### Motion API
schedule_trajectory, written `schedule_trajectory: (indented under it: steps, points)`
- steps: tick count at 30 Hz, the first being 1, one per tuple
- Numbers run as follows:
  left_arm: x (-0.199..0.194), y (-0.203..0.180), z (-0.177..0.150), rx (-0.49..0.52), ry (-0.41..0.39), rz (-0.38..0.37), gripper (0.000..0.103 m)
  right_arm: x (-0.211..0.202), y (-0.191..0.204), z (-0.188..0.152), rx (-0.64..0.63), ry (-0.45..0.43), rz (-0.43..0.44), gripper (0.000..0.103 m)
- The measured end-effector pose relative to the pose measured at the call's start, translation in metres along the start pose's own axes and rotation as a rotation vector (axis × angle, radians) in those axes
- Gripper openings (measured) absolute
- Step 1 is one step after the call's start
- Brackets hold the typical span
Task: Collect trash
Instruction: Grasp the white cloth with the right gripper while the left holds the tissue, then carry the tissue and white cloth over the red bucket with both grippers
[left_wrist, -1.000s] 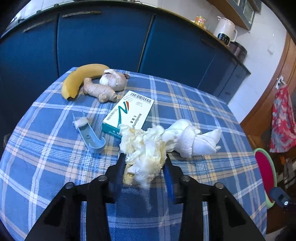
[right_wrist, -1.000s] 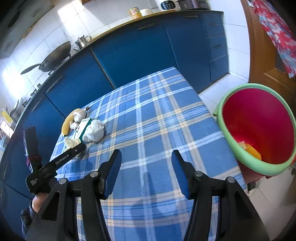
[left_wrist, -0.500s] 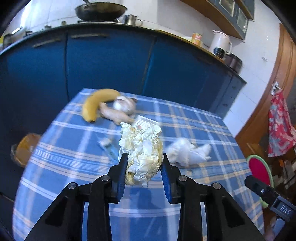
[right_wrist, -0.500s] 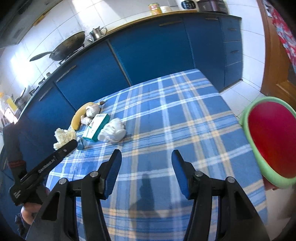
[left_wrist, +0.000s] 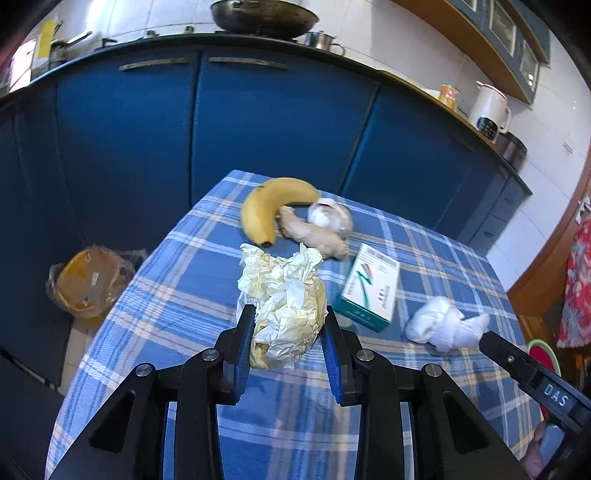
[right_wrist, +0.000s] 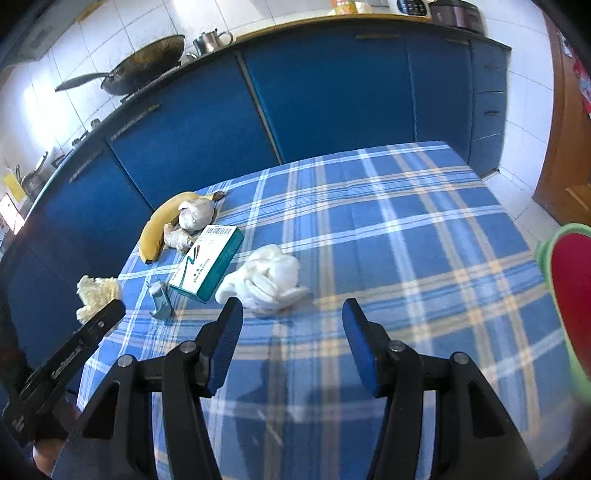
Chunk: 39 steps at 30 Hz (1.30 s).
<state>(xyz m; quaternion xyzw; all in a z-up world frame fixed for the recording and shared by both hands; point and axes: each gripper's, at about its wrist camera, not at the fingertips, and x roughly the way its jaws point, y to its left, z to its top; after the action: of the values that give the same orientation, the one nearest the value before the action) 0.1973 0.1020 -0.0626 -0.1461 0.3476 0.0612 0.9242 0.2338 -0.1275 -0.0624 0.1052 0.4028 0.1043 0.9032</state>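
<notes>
A blue plaid tablecloth (right_wrist: 388, 229) fills both views, with blue cabinet doors (left_wrist: 258, 122) behind it. Only the right wrist view shows the green-rimmed red bin (right_wrist: 569, 295), off the table edge far to the right of that gripper's jaws; in the left wrist view only a sliver of it shows low at the right edge. Only the left wrist view shows a bagged orange thing (left_wrist: 88, 282) on the floor, well left of its jaws. Ahead of both pairs of jaws lie a banana (left_wrist: 267, 208), a piece of ginger (left_wrist: 314, 236) touching a garlic bulb (left_wrist: 330, 218), and a teal and white carton (right_wrist: 207, 264). A wad of white tissue (right_wrist: 266, 280) sits just beyond the right gripper (right_wrist: 291, 325), a little left of its gap; its jaws stand moderately wide with nothing between them. The left gripper (left_wrist: 288, 332) has its jaws narrow and pressed on a crumpled yellowish paper ball (left_wrist: 286, 295), which seems lifted off the cloth. A small grey-blue plastic piece (right_wrist: 160, 301), perhaps a clip, shows only from the right wrist, left of its jaws.
</notes>
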Motion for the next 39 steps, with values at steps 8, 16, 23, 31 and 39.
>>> schedule_trajectory:
  steps: [8,16,23,31,39]
  points:
    - [0.007,0.014,0.000,-0.050,0.007,-0.005,0.035,0.034,0.017,0.008,-0.021,0.025,-0.007,0.058]
    - [0.008,0.019,0.000,-0.070,0.013,-0.013,0.035,0.053,0.021,0.004,-0.032,0.058,-0.002,0.039]
    - [0.008,0.017,-0.001,-0.062,0.013,-0.015,0.035,0.043,0.018,0.004,-0.034,0.057,0.017,0.019]
    - [0.007,0.014,-0.002,-0.051,0.008,-0.020,0.035,0.005,0.011,-0.005,-0.027,0.030,0.039,0.019]
    - [0.002,0.004,-0.003,-0.014,-0.009,-0.019,0.035,-0.039,-0.002,-0.013,-0.015,-0.013,0.042,0.019]
